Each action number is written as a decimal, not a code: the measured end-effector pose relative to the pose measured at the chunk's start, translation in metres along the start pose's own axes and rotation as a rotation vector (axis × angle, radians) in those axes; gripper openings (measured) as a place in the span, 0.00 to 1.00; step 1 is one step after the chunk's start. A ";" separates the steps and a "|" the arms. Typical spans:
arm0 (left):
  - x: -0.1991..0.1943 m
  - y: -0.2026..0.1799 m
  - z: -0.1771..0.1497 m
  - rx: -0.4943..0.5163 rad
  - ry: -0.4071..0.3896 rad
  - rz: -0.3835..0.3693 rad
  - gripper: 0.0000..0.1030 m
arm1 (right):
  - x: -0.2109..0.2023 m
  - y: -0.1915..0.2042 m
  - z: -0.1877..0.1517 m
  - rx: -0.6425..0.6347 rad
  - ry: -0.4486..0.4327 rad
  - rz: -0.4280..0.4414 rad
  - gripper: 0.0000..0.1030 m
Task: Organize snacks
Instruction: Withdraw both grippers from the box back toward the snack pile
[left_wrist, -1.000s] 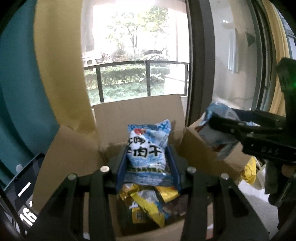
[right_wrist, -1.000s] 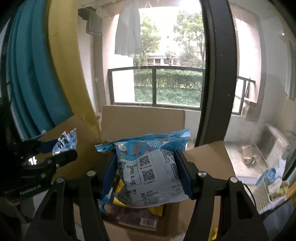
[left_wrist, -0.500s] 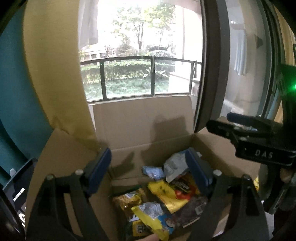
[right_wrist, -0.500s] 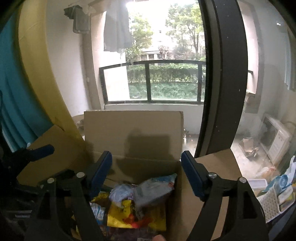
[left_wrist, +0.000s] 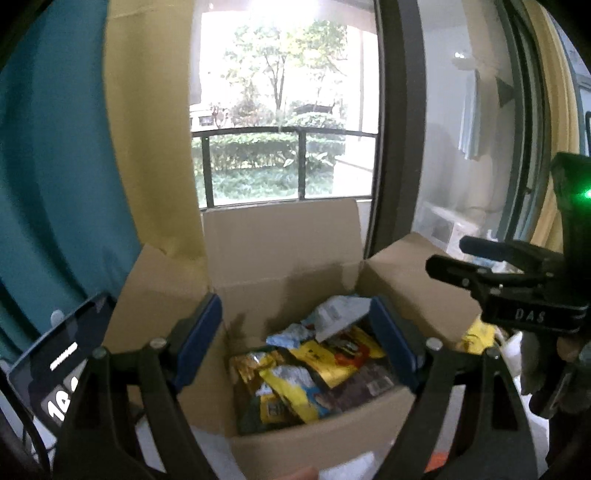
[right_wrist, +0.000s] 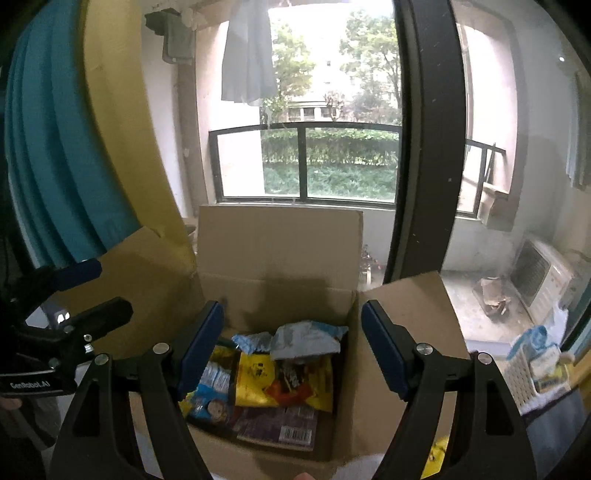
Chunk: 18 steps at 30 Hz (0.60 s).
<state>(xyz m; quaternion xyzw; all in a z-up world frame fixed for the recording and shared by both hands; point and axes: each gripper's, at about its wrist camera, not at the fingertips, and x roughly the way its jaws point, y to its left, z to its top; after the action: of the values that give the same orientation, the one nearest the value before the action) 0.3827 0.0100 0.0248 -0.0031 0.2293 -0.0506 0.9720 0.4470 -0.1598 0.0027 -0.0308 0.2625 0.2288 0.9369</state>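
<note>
An open cardboard box (left_wrist: 280, 251) (right_wrist: 277, 251) stands below the window with several snack packets inside. Two light blue packets (left_wrist: 332, 319) (right_wrist: 306, 338) lie on top of yellow packets (left_wrist: 325, 362) (right_wrist: 258, 380) and a dark one (right_wrist: 280, 424). My left gripper (left_wrist: 295, 343) is open and empty, held above the box's near side. My right gripper (right_wrist: 291, 347) is open and empty above the box as well. Each gripper shows in the other's view, the right one (left_wrist: 491, 273) at the right edge and the left one (right_wrist: 74, 299) at the left edge.
The box flaps (right_wrist: 410, 306) stand open to the left, back and right. A dark window post (right_wrist: 424, 147) rises behind the box. Teal and yellow curtains (left_wrist: 74, 166) hang at the left. A phone screen (left_wrist: 55, 358) sits at the lower left. A white basket (right_wrist: 535, 365) stands at the right.
One second ago each gripper was shut on a light blue packet. Both opened and the packets dropped into the box, where they now lie on top.
</note>
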 end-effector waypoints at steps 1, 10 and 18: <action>-0.008 -0.001 -0.005 0.000 -0.001 -0.003 0.81 | -0.006 0.000 -0.003 0.002 -0.002 -0.001 0.77; -0.055 -0.012 -0.030 0.003 -0.013 -0.028 0.81 | -0.060 0.018 -0.030 -0.006 -0.008 -0.005 0.77; -0.098 -0.020 -0.048 0.011 -0.035 -0.043 0.82 | -0.105 0.028 -0.055 0.013 -0.023 -0.005 0.77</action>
<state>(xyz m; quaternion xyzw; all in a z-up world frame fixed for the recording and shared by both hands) 0.2726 0.0006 0.0263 -0.0034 0.2119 -0.0726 0.9746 0.3286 -0.1876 0.0103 -0.0228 0.2530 0.2253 0.9406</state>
